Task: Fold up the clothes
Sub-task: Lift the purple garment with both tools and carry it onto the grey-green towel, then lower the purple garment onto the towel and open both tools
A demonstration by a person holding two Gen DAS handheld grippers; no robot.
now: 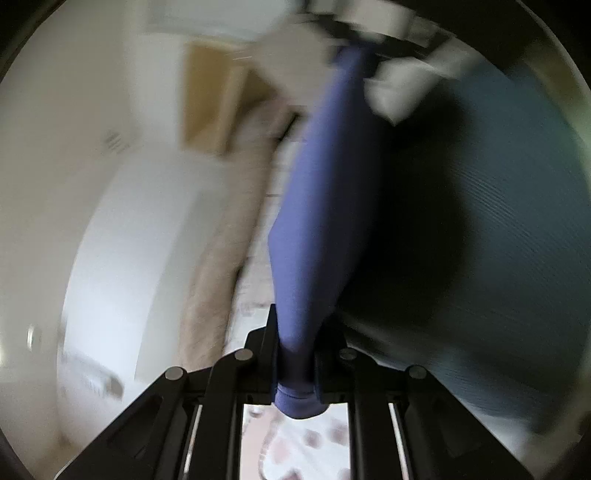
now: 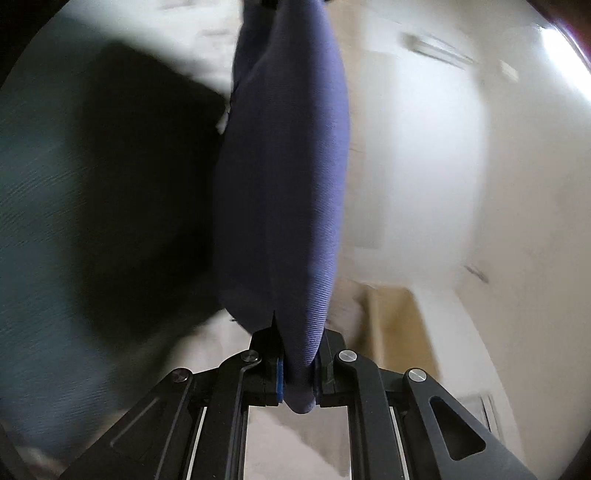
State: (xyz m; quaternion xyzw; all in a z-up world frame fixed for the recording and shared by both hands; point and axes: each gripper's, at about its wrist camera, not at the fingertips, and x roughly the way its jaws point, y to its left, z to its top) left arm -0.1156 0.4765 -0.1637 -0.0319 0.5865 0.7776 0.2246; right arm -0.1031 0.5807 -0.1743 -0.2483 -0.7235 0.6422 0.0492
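Observation:
A blue-purple ribbed garment [image 1: 325, 206] is stretched in the air between both grippers. In the left wrist view my left gripper [image 1: 297, 354] is shut on one hemmed end of it, and the cloth runs up and away to the other gripper [image 1: 354, 33] at the top, seen blurred. In the right wrist view my right gripper [image 2: 299, 354] is shut on the garment [image 2: 284, 177], which hangs as a thick bunched band toward the top of the frame. Both views are motion-blurred.
A person in a dark teal ribbed top [image 1: 509, 221] stands close behind the cloth, also in the right wrist view as the teal top [image 2: 55, 229]. White walls [image 2: 424, 166], a wooden door frame [image 1: 218, 99] and a patterned floor [image 1: 306, 450] show around.

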